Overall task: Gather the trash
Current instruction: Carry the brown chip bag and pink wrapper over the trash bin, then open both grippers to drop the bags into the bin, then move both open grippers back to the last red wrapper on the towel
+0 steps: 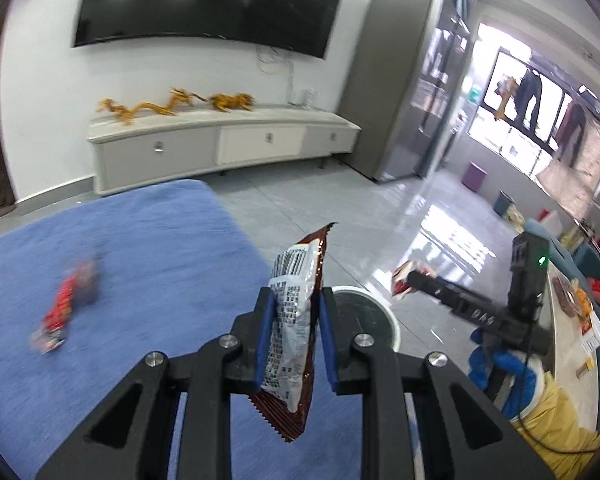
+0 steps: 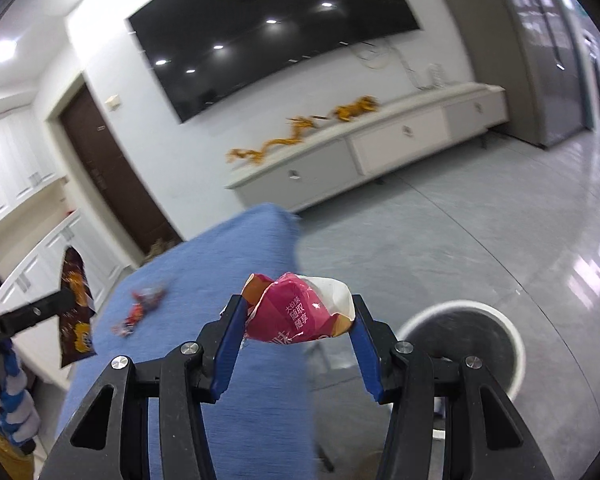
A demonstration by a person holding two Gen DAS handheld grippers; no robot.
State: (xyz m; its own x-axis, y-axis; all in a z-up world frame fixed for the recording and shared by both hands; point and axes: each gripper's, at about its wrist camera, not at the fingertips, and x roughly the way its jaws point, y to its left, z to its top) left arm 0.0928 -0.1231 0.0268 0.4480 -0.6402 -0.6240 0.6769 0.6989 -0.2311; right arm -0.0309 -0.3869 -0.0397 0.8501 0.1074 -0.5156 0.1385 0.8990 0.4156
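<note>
My left gripper (image 1: 294, 300) is shut on a brown and silver snack wrapper (image 1: 296, 320) and holds it upright above the blue rug's edge. It also shows in the right wrist view (image 2: 74, 304). My right gripper (image 2: 296, 312) is shut on a crumpled pink and white wrapper (image 2: 300, 308), which also shows in the left wrist view (image 1: 406, 280). A white round bin with a dark liner (image 2: 460, 340) stands on the floor just right of both grippers; the left wrist view shows its rim (image 1: 380, 312). A red wrapper (image 1: 66, 304) lies on the rug, also visible in the right wrist view (image 2: 140, 308).
A blue rug (image 1: 140, 248) covers the floor on the left, grey glossy tiles (image 1: 340, 216) on the right. A long white TV cabinet (image 1: 220, 144) with golden dragon figures stands at the far wall under a TV. A cluttered table (image 1: 572, 312) lies at the right.
</note>
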